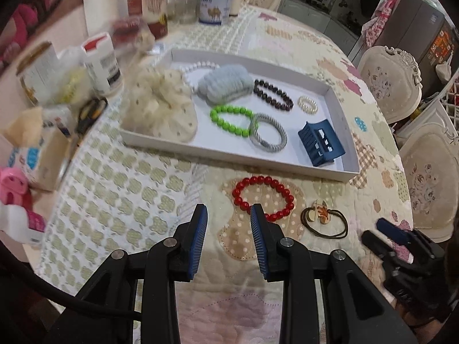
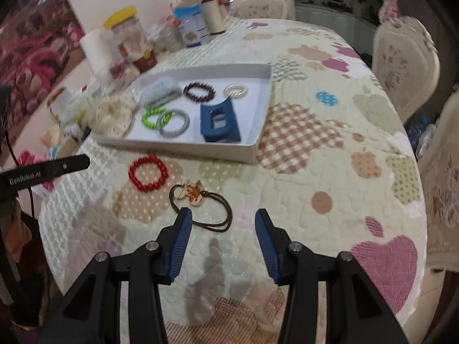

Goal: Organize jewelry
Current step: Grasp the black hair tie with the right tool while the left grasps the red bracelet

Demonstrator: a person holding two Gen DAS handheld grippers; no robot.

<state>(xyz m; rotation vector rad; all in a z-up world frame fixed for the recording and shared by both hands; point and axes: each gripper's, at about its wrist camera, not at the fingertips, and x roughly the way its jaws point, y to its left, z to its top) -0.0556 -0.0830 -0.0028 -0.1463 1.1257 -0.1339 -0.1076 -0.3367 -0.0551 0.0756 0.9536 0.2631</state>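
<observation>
A white tray (image 1: 348, 140) on the quilted table holds a cream scrunchie (image 1: 163, 106), a grey-blue fuzzy clip (image 1: 225, 84), a dark bead bracelet (image 1: 272, 94), a green bead bracelet (image 1: 229, 120), a grey hair tie (image 1: 268, 133), a pearl coil tie (image 1: 307, 103) and a blue claw clip (image 1: 321, 143). A red bead bracelet (image 1: 264, 197) (image 2: 148, 173) and a brown hair tie with an orange charm (image 1: 324, 219) (image 2: 200, 205) lie on the quilt in front of the tray (image 2: 265, 120). My left gripper (image 1: 228, 210) is open and empty, just before the red bracelet. My right gripper (image 2: 223, 215) is open and empty, over the brown hair tie.
Jars, bottles, a tissue box and cans crowd the table's left and back (image 1: 100, 63) (image 2: 126, 37). Cushioned chairs (image 1: 390, 83) (image 2: 404, 63) stand along the right side. The right gripper shows at the lower right of the left wrist view (image 1: 401, 246).
</observation>
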